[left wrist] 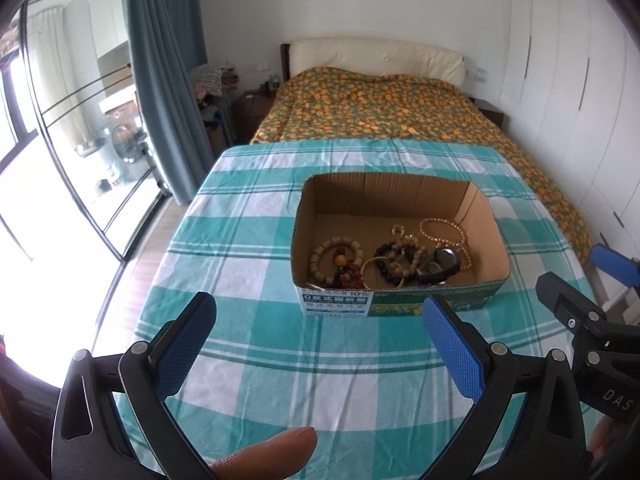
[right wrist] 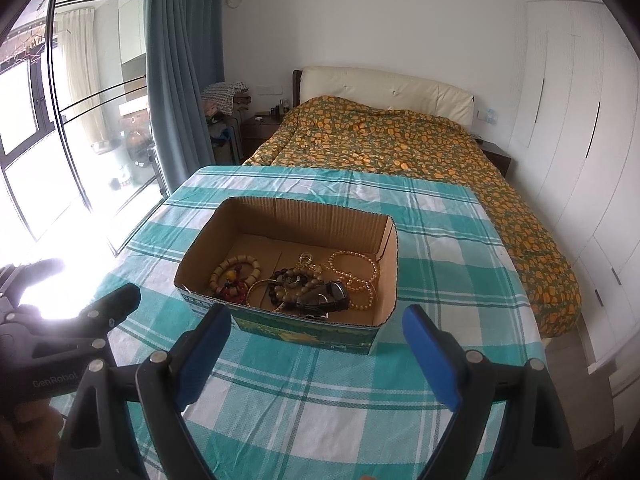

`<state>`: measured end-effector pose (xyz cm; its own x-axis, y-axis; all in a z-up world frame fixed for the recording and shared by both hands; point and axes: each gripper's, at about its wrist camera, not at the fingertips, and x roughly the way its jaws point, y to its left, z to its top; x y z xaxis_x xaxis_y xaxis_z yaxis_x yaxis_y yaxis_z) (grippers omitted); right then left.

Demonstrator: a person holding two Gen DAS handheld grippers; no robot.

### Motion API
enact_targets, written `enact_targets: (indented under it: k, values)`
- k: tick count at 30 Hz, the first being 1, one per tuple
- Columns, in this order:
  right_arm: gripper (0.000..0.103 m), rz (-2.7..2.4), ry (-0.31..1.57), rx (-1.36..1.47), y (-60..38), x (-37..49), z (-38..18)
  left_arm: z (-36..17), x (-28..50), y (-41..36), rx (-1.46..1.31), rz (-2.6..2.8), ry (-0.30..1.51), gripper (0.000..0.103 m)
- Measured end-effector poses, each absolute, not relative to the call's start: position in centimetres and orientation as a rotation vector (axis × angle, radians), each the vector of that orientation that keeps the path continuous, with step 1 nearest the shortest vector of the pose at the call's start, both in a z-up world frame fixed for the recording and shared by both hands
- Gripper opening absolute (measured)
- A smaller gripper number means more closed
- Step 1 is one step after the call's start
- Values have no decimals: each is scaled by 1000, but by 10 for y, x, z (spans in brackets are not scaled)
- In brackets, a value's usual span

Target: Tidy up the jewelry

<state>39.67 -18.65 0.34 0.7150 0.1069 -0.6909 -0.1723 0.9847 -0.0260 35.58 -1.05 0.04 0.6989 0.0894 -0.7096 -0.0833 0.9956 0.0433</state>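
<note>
An open cardboard box [left wrist: 400, 304] stands on the table with the teal checked cloth [left wrist: 248, 240]. It holds several pieces: a wooden bead bracelet [left wrist: 320, 258] with red beads, a dark bead bracelet [left wrist: 394, 266], a pale pearl-like strand [left wrist: 442, 226] and a black watch [left wrist: 438, 266]. The box also shows in the right wrist view [right wrist: 304, 330], with the wooden bracelet [right wrist: 236, 268], strand [right wrist: 356, 268] and watch [right wrist: 326, 296]. My left gripper [left wrist: 318, 316] is open and empty, short of the box's near wall. My right gripper [right wrist: 318, 324] is open and empty, also just short of the box.
The right gripper's body shows at the right edge of the left wrist view [left wrist: 580, 320]; the left gripper's body shows at the left of the right wrist view [right wrist: 80, 328]. A bed [left wrist: 380, 108] stands beyond the table, wardrobes [left wrist: 580, 80] to the right, glass doors [left wrist: 60, 120] to the left.
</note>
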Motion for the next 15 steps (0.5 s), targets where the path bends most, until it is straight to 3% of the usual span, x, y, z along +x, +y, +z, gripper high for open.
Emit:
enact_targets:
  k: [15]
  values:
    - [89,163,733,-122,-183,384,16,9,351,-8,-4,98,773,103]
